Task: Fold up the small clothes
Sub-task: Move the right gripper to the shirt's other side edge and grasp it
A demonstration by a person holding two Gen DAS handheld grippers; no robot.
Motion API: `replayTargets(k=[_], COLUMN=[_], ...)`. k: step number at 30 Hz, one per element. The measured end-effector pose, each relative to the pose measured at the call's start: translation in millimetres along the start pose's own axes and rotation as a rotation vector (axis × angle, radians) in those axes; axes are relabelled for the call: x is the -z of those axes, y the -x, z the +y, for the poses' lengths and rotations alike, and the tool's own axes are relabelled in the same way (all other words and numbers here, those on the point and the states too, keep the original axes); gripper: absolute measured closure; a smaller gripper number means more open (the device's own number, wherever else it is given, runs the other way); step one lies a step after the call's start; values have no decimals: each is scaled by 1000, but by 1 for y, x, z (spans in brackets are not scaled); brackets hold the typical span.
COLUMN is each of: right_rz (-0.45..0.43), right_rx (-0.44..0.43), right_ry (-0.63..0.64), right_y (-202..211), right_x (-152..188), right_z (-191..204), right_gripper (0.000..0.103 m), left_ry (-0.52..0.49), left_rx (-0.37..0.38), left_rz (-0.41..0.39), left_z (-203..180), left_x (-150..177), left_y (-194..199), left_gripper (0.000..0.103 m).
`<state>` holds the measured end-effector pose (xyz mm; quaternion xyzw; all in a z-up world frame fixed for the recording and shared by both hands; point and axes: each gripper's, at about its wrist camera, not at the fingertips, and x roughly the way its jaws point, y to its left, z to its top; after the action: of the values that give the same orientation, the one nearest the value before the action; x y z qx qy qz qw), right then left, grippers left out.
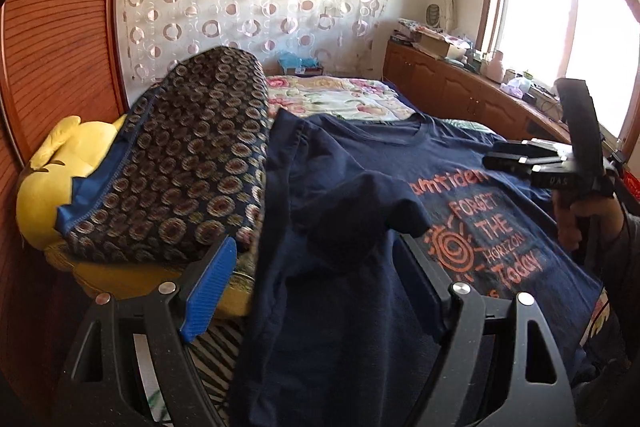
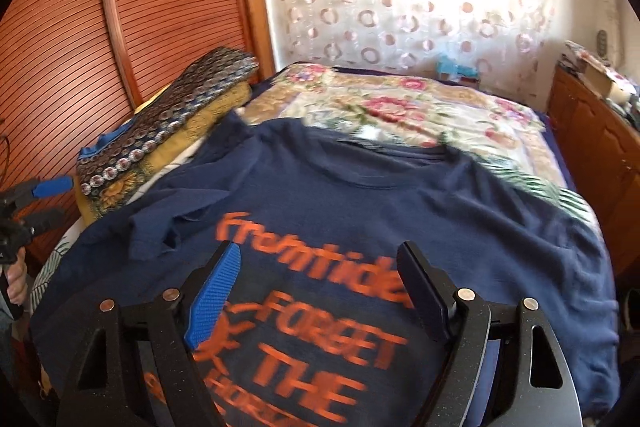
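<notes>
**Navy T-shirt spread on a bed, both grippers open above it**

A navy T-shirt (image 2: 360, 187) lies front-up across the near end of a bed (image 2: 400, 107) with a floral cover. Its neckline is at 12 o'clock, away from the person, and its orange printed lettering runs toward 6 o'clock. It appears laid flat this way so that the sides and sleeves can be brought inward. The sleeve (image 2: 160, 227) at 9 o'clock is already turned in and sits bunched on the chest, just beside the print. The sleeve at 3 o'clock lies spread out over the edge of the bed.

The left gripper (image 1: 316, 291) hovers over the 9 o'clock side of the shirt, tilted downward. Its fingers (image 1: 208, 291) stand apart, with the bunched sleeve in front of them; the pads do not seem to press the cloth, though the fisheye view makes contact hard to judge. A hand (image 2: 16, 279) holds its handle.

The right gripper (image 2: 320, 287) hangs over the printed chest, also angled downward, open and empty. The lettering beneath it is blurred.

At 10 o'clock, a stack of patterned folded bedding (image 1: 180, 167) rests beside the shirt, touching its edge, with a yellow plush toy (image 1: 48, 187) behind it.
</notes>
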<state>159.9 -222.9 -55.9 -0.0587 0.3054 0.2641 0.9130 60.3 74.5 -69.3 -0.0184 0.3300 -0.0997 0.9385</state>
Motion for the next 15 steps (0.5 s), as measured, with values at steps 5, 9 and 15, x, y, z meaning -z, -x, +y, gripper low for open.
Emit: replayTargets(k=[5,9,15], right_rz=[6,18,106], right_rx=[123,243,357], right_ry=[-47,-93,-163], right_y=[30,54,79], right_x=[17,35,75], right_z=[-59,-111,-166], right_gripper=[21,21,21], left_ry=[-24,-38,-65], left_rx=[8,3,-6], left_rz=[55,127,212], left_z=[-16,-24,-31], left_x=[10,19,24], left_y=[-22,-43,-62], left_gripper=[22,22,22])
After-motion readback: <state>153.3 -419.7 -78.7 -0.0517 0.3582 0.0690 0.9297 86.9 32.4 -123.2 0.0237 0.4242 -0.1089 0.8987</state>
